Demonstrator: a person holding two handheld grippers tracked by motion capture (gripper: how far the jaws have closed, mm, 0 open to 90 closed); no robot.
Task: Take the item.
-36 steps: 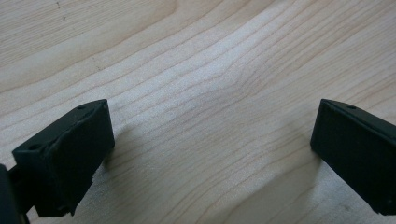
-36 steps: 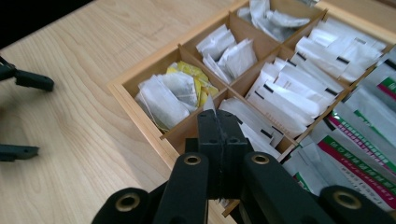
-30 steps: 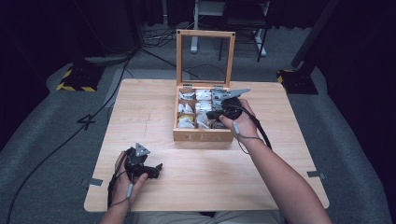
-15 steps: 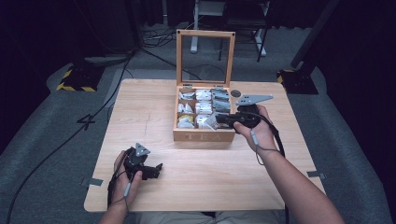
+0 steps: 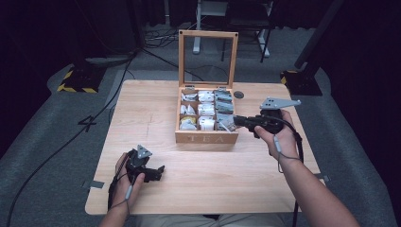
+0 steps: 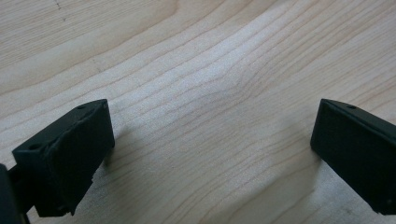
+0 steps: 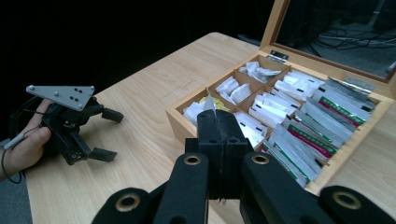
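the wooden tea box with its glass-paned lid standing upright sits on the far middle of the pale wooden table, "tea" lettered on its near wall. its compartments are packed with white paper sachets and, along the right-hand column, grey foil packets with red and green stripes; one near-left cell shows something yellow.

the right gripper lies level at the box's near right corner, its black jaws pressed together on a thin white tea sachet, whose pointed edge sticks up just past the tips in the right gripper view. the right hand holds it from the table's right side, a grey three-cornered plate on top.

well apart, near the front left edge, the left gripper rests on the bare wood in the left hand, its jaws spread wide with nothing between them but wood grain.

beyond the box, a small dark round disc lies on the tabletop.
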